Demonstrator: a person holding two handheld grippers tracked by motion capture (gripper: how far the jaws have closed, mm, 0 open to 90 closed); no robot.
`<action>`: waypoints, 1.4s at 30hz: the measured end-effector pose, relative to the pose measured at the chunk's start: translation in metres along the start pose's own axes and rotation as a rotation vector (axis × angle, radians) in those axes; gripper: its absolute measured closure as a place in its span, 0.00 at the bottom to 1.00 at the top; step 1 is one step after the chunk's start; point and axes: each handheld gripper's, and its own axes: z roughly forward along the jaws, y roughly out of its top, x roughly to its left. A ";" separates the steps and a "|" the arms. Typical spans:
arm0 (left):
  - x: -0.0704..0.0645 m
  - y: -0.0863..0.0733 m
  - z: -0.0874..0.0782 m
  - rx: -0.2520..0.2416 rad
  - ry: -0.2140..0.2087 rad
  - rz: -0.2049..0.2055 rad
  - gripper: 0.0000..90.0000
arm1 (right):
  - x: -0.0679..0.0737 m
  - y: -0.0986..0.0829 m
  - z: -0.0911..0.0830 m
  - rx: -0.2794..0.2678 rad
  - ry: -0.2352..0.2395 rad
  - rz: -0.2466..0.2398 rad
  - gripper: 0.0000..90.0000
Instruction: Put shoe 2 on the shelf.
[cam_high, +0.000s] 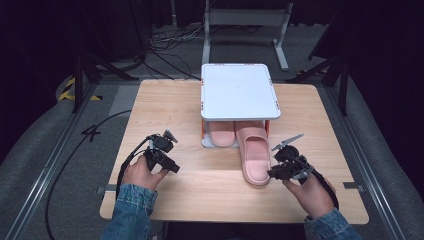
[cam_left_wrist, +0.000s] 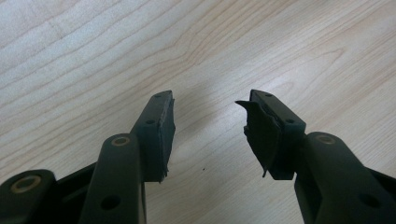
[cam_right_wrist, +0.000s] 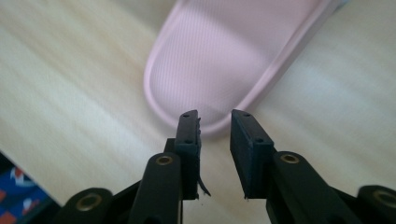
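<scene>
1. High view showed the pink slipper (cam_high: 255, 156) lying on the surface (cam_high: 200, 190), toe under the white rack (cam_high: 239, 91), heel toward the person.
2. Right gripper (cam_right_wrist: 215, 122) sat just at that heel, fingers slightly apart, empty.
3. Left gripper (cam_left_wrist: 210, 121) hung well apart from it, fingers wide, empty.

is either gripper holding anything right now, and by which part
Nothing is held. The left gripper is open over bare table; the right gripper is open at the heel rim of the pink slipper, not clamped.
</scene>
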 end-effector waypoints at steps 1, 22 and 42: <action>0.000 0.000 0.000 -0.002 0.003 0.000 0.58 | 0.002 -0.005 0.005 0.037 0.004 -0.002 0.82; 0.004 -0.011 -0.002 -0.001 0.009 -0.025 0.58 | 0.023 -0.002 0.042 0.120 0.095 -0.072 0.95; 0.007 -0.013 0.000 0.000 0.008 -0.037 0.58 | 0.001 0.047 0.047 0.009 0.001 -0.096 0.99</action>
